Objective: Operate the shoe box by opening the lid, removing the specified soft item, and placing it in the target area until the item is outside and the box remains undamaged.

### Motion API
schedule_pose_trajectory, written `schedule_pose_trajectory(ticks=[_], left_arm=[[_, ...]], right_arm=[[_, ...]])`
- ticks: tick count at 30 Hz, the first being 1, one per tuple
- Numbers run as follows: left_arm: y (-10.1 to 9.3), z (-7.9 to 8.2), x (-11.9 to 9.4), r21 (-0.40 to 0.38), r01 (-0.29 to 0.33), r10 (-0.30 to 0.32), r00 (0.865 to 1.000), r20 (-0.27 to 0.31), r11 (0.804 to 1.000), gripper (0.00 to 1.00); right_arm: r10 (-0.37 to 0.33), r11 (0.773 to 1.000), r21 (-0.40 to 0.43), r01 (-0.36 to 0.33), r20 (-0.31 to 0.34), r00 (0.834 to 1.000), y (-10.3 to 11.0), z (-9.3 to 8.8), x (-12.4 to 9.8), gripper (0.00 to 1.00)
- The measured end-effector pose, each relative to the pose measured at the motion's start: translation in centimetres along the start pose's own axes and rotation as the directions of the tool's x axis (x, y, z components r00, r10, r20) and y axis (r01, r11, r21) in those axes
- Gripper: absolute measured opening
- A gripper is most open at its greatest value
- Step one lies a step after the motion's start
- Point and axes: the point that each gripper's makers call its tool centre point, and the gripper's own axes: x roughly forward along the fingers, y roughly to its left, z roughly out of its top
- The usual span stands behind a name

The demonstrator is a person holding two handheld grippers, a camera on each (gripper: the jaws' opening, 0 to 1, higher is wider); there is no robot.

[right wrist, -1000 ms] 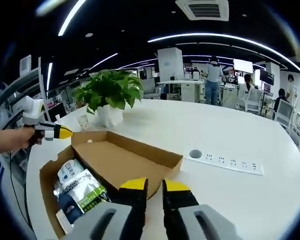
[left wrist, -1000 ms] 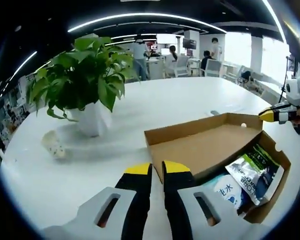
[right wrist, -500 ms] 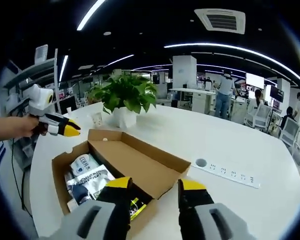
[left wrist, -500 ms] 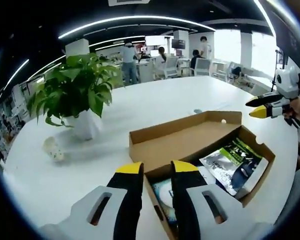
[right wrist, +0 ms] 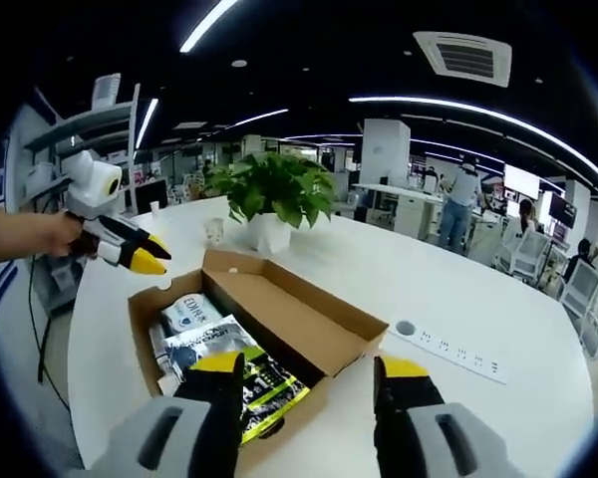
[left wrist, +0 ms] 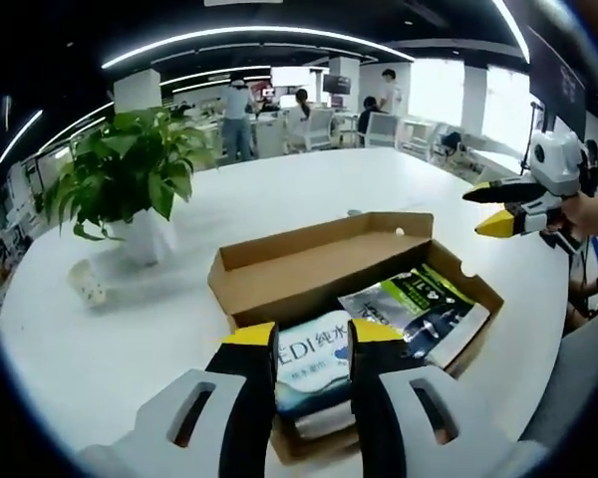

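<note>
On the left of the left gripper view a small cup (left wrist: pixel 86 283) lies on the white tabletop (left wrist: pixel 299 189), and next to it stands a leafy plant (left wrist: pixel 125 174) in a white pot. In the middle sits the cardboard shoe box (left wrist: pixel 319 274), its lid (left wrist: pixel 314 261) swung open and standing up along the far side. Inside lie soft packs: a blue-and-white pack (left wrist: pixel 314 358) at the near end and a green-and-black pack (left wrist: pixel 414 304) beside it toward the right. The left gripper (left wrist: pixel 312 344) hangs just above the near end of the box with its yellow-tipped jaws apart, the blue-and-white pack showing between them; I cannot tell whether they touch it. At the far right the right gripper (left wrist: pixel 493 209) is held in a hand above the tabletop, beyond the box's right end, its jaws spread.

In the right gripper view the left gripper (right wrist: pixel 145 254) appears at the left, held in a hand over the far end of the box (right wrist: pixel 279 319). The plant (right wrist: pixel 274 189) stands behind the box. The packs lie in the box's left half, the green-and-black one (right wrist: pixel 249 383) nearest. The right gripper's (right wrist: pixel 314 370) own jaws are wide apart, holding nothing. A power strip (right wrist: pixel 448 349) is set into the tabletop at the right. People stand among desks in the background.
</note>
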Motion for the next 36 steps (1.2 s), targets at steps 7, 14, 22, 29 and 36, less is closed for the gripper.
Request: schedule_pose_trajectory(ticks=[7, 14, 22, 29, 36], left_arm=[[-2.2, -1.3, -0.6, -0.020, 0.044, -0.044, 0.999, -0.014, 0.999, 0.28], [-4.3, -2.9, -0.2, -0.050, 0.092, -0.095, 0.994, -0.046, 0.995, 0.28], [-6.6, -4.1, 0.9, -0.047, 0.135, -0.139, 0.986, -0.092, 0.990, 0.28], [-7.3, -5.2, 1.8, -0.103, 0.133, -0.147, 0.979, -0.144, 0.986, 0.28], [-8.1, -6.0, 2.7, -0.159, 0.151, -0.180, 0.965, -0.190, 0.976, 0.27]], right_arm=[[0.024, 0.999, -0.045, -0.024, 0.007, 1.000, 1.5, -0.1, -1.0, 0.58], [0.045, 0.995, -0.084, -0.045, -0.001, 0.999, 2.9, -1.3, -1.8, 0.59], [0.052, 0.993, -0.107, -0.051, 0.002, 0.999, 3.5, -1.9, -2.5, 0.59], [0.056, 0.991, -0.123, -0.055, 0.000, 0.998, 3.9, -2.6, -2.8, 0.59], [0.058, 0.990, -0.125, -0.058, -0.005, 0.998, 3.9, -3.2, -3.0, 0.58]])
